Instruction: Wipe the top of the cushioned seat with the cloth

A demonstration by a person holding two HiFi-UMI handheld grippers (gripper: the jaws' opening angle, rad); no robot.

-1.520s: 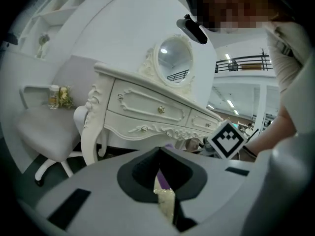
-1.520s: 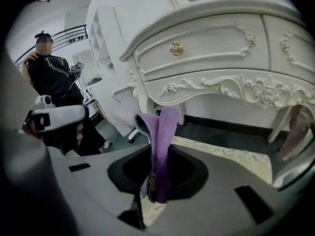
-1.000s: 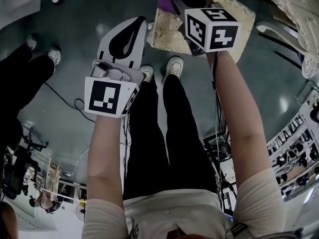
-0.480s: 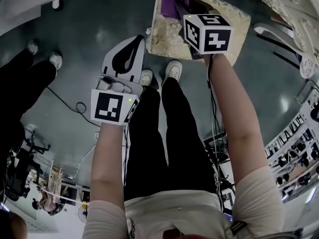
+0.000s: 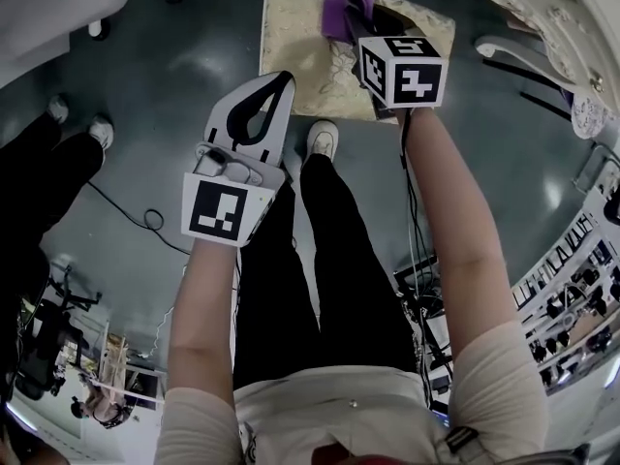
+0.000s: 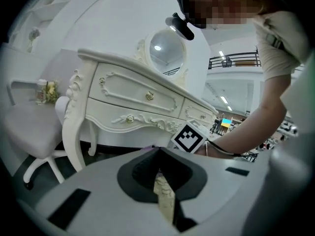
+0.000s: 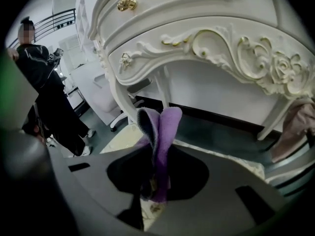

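Cloth (image 5: 344, 3) clamped in right gripper (image 5: 373, 27), above cushioned seat (image 5: 300, 37)

Floor (image 5: 174, 85): dark grey, glossy, takes up most of the head view. A thin cable (image 5: 145, 216) loops across it at the left.

Dressing table (image 7: 211, 38): white, carved scrollwork, gilt drawer knobs, curved legs. It stands just beyond the seat, at the top right of the head view. The left gripper view shows a round mirror (image 6: 166, 50) on top of it.

White office chair (image 6: 34, 132): left of the table, on a star base.

Bystander (image 7: 49, 92): dark clothes, standing off to the left, well apart from the seat.

Cushioned seat: cream, with a pale floral pattern and a square top. It sits on the floor ahead of the person's white shoe (image 5: 322, 139).

Left gripper (image 5: 281, 77): held over the floor. In the head view its tips overlap the seat's near left edge. Its own view shows the jaws closed tip to tip with nothing between them. Only a sliver of the cream cushion shows through the slit behind the tips.

Right gripper: over the right part of the seat, with the marker cube facing up. The jaws are pressed onto the cloth.

Cloth: purple, soft pile, folded double. The fold stands up past the jaw tips and a short end hangs below them. Cream fabric shows directly beneath. Cannot tell whether the cloth touches the cushion.
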